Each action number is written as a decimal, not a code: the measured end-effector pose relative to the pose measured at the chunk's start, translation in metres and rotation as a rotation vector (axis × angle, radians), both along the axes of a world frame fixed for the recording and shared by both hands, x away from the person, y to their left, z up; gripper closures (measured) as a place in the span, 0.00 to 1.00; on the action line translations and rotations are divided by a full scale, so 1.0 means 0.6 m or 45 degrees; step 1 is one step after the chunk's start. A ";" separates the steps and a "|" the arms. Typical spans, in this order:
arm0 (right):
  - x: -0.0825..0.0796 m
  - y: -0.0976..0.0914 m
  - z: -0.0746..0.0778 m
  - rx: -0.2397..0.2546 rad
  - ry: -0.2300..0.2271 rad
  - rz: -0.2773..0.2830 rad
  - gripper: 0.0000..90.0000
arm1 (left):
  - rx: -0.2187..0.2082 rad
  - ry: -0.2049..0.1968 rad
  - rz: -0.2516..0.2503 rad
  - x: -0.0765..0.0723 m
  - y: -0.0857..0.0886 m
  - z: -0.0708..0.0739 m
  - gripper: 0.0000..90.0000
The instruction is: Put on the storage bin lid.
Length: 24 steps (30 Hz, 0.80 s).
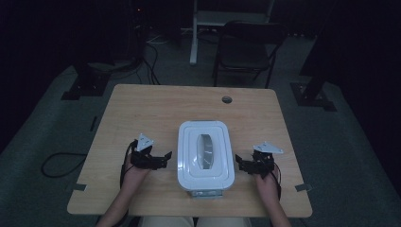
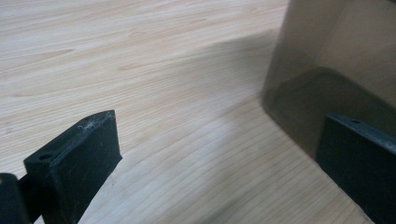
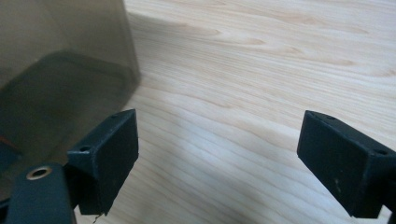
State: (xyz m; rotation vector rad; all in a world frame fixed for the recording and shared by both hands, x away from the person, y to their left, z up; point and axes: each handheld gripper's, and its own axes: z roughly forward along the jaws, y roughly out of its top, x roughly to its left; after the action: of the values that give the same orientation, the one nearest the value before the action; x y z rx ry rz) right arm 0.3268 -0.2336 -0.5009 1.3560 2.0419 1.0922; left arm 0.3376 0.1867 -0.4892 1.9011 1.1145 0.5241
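A white rectangular bin with a swing-flap lid (image 1: 205, 153) stands in the middle of the wooden table (image 1: 156, 106), near its front edge. My left gripper (image 1: 165, 157) sits just left of the bin, open, jaws pointing at its side. My right gripper (image 1: 238, 163) sits just right of it, open too. In the left gripper view the bin's translucent grey wall (image 2: 336, 60) rises at the right, with nothing between the jaws (image 2: 224, 158). In the right gripper view the same kind of wall (image 3: 60, 60) stands at the left, the jaws (image 3: 219, 154) wide apart over bare wood.
A round cable hole (image 1: 227, 100) lies at the table's far edge. Behind the table stand a dark folding chair (image 1: 248, 47) and a white frame leg (image 1: 194, 33). Black stand bases (image 1: 87, 82) and cables (image 1: 59, 163) lie on the grey floor.
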 end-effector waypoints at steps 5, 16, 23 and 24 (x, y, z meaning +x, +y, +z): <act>-0.010 -0.024 -0.002 0.013 0.003 -0.042 0.14 | 0.001 0.006 0.035 -0.003 0.023 0.000 0.01; -0.031 -0.059 0.004 0.048 -0.020 -0.100 0.14 | 0.005 0.027 0.129 -0.016 0.072 -0.006 0.01; -0.041 -0.084 0.003 0.062 -0.015 -0.158 0.14 | 0.024 0.029 0.170 -0.025 0.094 -0.009 0.01; -0.042 -0.087 0.001 0.057 -0.016 -0.170 0.14 | 0.022 0.031 0.178 -0.029 0.101 -0.010 0.01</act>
State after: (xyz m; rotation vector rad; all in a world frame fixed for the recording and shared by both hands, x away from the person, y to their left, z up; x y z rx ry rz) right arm 0.3015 -0.2859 -0.5001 1.4810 1.8981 1.0904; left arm 0.3201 0.2471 -0.4950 1.8577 1.2693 0.5911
